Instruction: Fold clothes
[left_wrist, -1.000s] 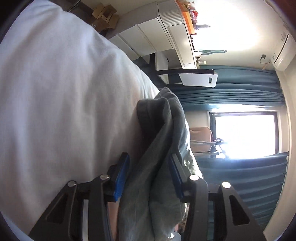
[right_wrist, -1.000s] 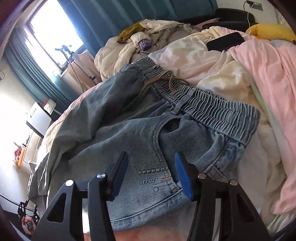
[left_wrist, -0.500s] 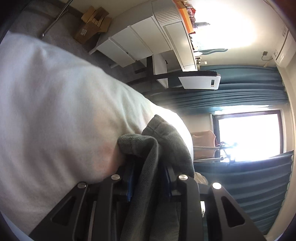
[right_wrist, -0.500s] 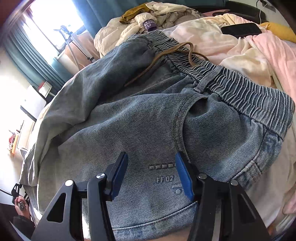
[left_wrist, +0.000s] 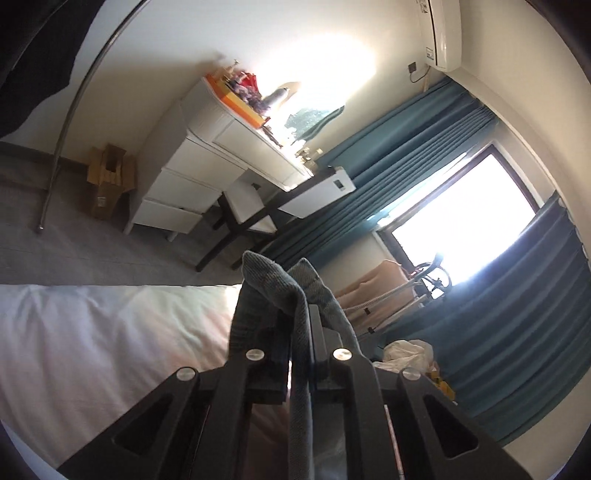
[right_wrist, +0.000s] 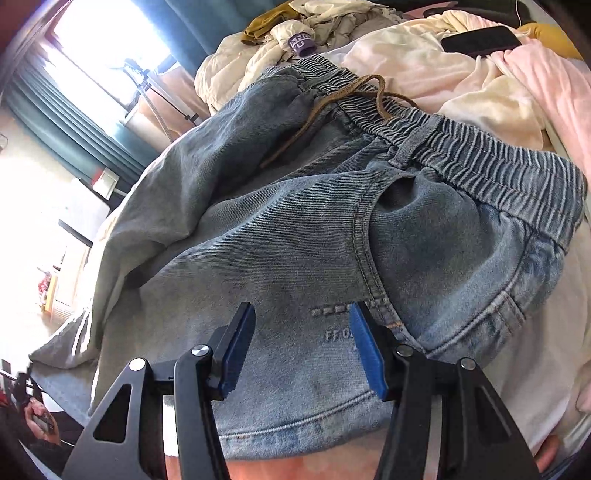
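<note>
On the bed (left_wrist: 92, 332), left gripper (left_wrist: 301, 332) jaws clenched on a fold of denim trousers (right_wrist: 295, 229); right gripper (right_wrist: 301, 343) jaws released, poised above the trousers' pocket area

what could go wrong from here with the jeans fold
1. The left gripper pinches only a bunched edge of the jeans; the denim may slip out as it lifts.
2. The right gripper hovers open over the seat, pinning nothing, so the whole garment may drag.
3. The loose drawstring could get trapped in the fold.
</note>
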